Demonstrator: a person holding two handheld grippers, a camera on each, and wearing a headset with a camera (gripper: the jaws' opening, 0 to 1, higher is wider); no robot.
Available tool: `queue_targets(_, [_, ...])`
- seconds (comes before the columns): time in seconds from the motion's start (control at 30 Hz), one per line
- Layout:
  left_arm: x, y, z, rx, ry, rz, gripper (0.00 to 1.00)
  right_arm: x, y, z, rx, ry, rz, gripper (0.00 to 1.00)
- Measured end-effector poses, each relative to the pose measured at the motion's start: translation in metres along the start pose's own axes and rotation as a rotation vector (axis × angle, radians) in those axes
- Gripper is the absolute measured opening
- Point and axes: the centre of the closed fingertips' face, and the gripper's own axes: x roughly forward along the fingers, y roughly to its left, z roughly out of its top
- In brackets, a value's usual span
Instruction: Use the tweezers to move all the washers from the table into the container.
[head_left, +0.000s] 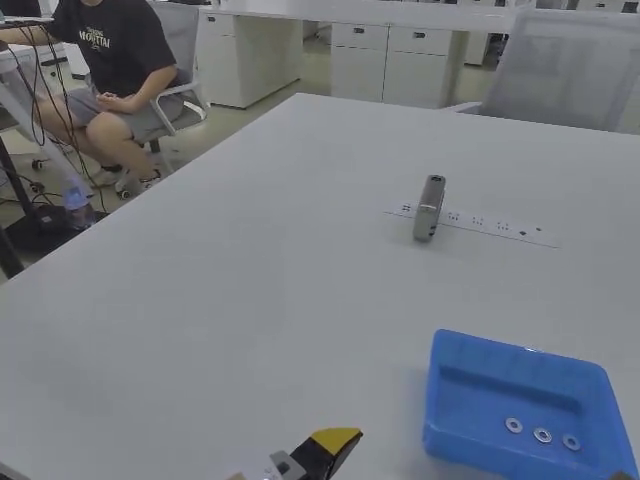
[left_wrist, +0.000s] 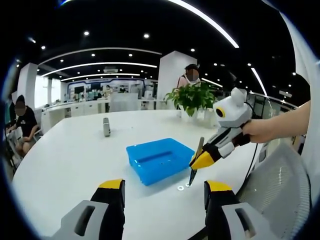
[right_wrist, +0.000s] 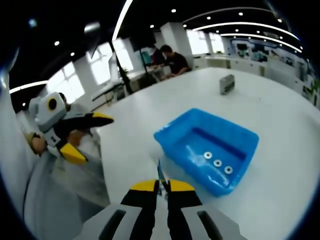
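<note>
"On the white table (head_left: 200, 300), head view: what is entered?" asks the first clerk.

"Item: blue container (head_left: 470, 360), near right, with three washers (head_left: 542, 435) in a row on its floor. Item: grey block (head_left: 430, 207), mid-table, well apart. Item: left gripper (head_left: 325, 450), by position, one yellow jaw tip at the lower edge. Its state cannot be told from there," the second replies.

"Left gripper view?"

"Own jaws spread wide, nothing between them. Entered: right gripper (left_wrist: 204, 161), held in a person's hand (left_wrist: 255, 131). It carries the tweezers (left_wrist: 193, 176) point-down over the loose washers (left_wrist: 180, 188). They look like two, lying on the table just beside the container's near corner. Whether the points touch one cannot be told."

"Right gripper view?"

"Own jaws clenched on the tweezers (right_wrist: 160, 172), whose points lead toward the container. Three washers lie inside it, near the right-hand wall. The left gripper (right_wrist: 85, 135) stands off to the side, jaws apart and empty."

"Handling note?"

"Judged, not seen: light, rigid, smooth metal rings lying flat on a slick top, so there is little edge to bite. The likely best hold is one point through the hole and the other outside the rim, with a gentle squeeze. Too much pressure may flick the ring away."
</note>
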Motion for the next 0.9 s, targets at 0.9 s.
queue_targets(0.9, [0.0,0.0,-0.001,0.007,0.008,-0.001,0.62,0.004,0.013,-0.007,-0.299,0.057,0.001,0.03])
